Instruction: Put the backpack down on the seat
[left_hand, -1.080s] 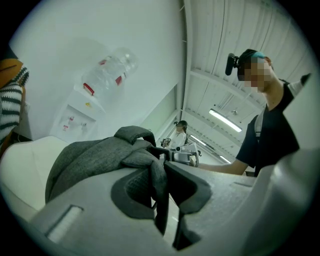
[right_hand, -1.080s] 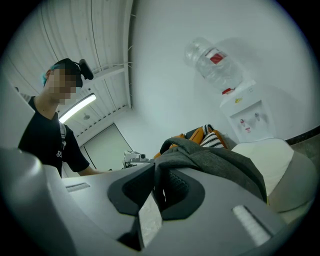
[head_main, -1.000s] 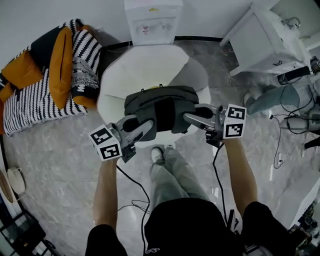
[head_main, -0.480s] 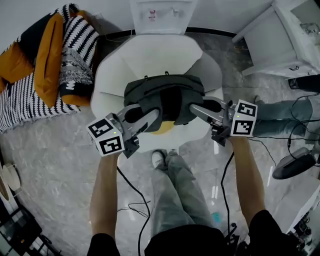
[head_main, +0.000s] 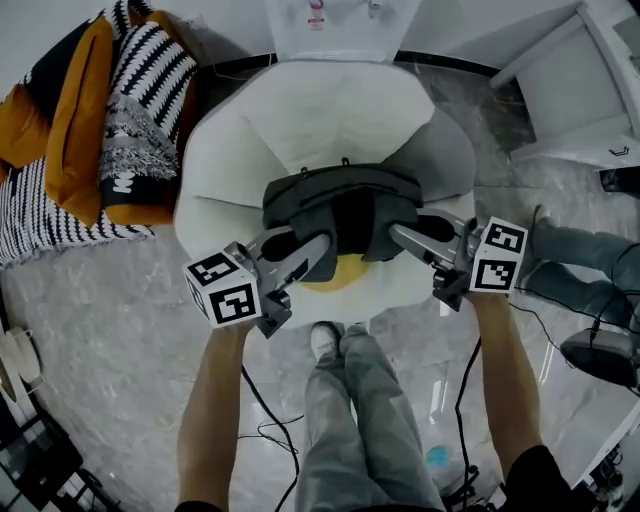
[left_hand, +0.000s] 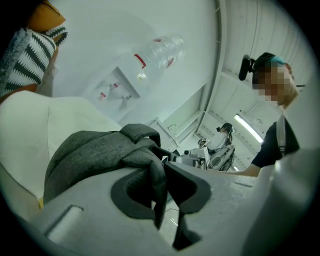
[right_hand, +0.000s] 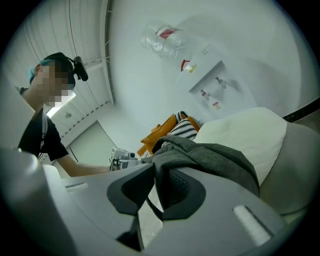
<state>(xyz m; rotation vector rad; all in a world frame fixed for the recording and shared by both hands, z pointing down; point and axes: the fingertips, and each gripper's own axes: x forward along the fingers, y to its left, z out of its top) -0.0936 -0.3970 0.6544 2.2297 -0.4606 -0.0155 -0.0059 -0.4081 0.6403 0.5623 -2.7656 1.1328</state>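
Hanging just over the white seat (head_main: 310, 120), the grey backpack (head_main: 340, 205) is carried by its straps. The left gripper (head_main: 308, 248) fingers clamp one strap. The right gripper (head_main: 400, 233) fingers have just been opening, with a strap pinched between them. Only the gripper views show the dispenser's bottle (left_hand: 160, 50). Striped cushions (head_main: 130, 110) lie to the left.

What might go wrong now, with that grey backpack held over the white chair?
1. The right tool has just been opening its jaws with a strap of the backpack between them. If the strap slips out, that side drops while the left tool holds the other strap.
2. The backpack is toward the front of the seat, above a yellow cushion, so it may slide to the floor.
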